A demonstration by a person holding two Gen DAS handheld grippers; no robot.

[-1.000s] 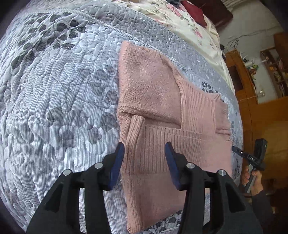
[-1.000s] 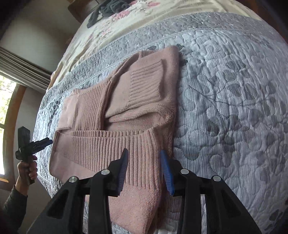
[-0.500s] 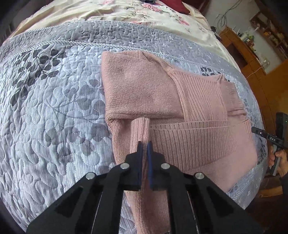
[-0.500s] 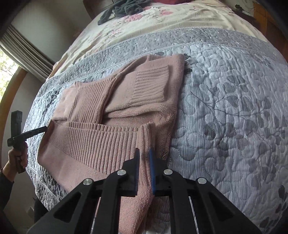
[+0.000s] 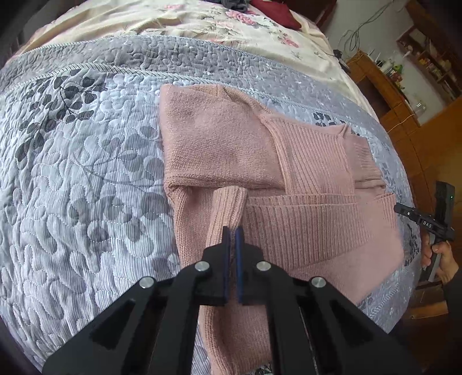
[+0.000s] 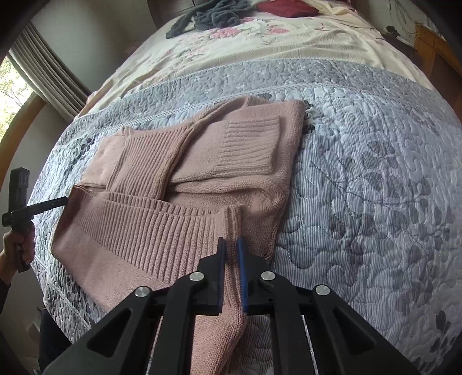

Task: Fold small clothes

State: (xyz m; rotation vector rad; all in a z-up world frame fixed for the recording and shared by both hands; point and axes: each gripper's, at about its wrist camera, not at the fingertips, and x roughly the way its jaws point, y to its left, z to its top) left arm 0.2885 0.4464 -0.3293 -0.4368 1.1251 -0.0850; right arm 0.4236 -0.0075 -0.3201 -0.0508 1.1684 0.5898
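A pink knit sweater (image 5: 219,144) lies flat on a grey quilted bedspread (image 5: 86,173), both sleeves folded across its body. My left gripper (image 5: 231,230) is shut on a raised ridge of the ribbed hem near the sweater's left side. In the right wrist view the sweater (image 6: 202,173) fills the middle, and my right gripper (image 6: 231,242) is shut on a pinched ridge of hem near its right side. Each view shows the other gripper at its outer edge, held in a hand (image 5: 439,259) with its tip at the sweater's far corner.
Beyond the bedspread (image 6: 361,173) lies a cream floral sheet (image 5: 202,26) with a dark grey garment (image 6: 213,14) and a red cloth (image 5: 274,14) on it. Wooden furniture (image 5: 404,115) stands to the right of the bed, a window and curtain (image 6: 43,63) to its left.
A second ago both grippers hung open over the hem. Both have since shut on a pinch of the ribbed hem and now hold it raised in a ridge.
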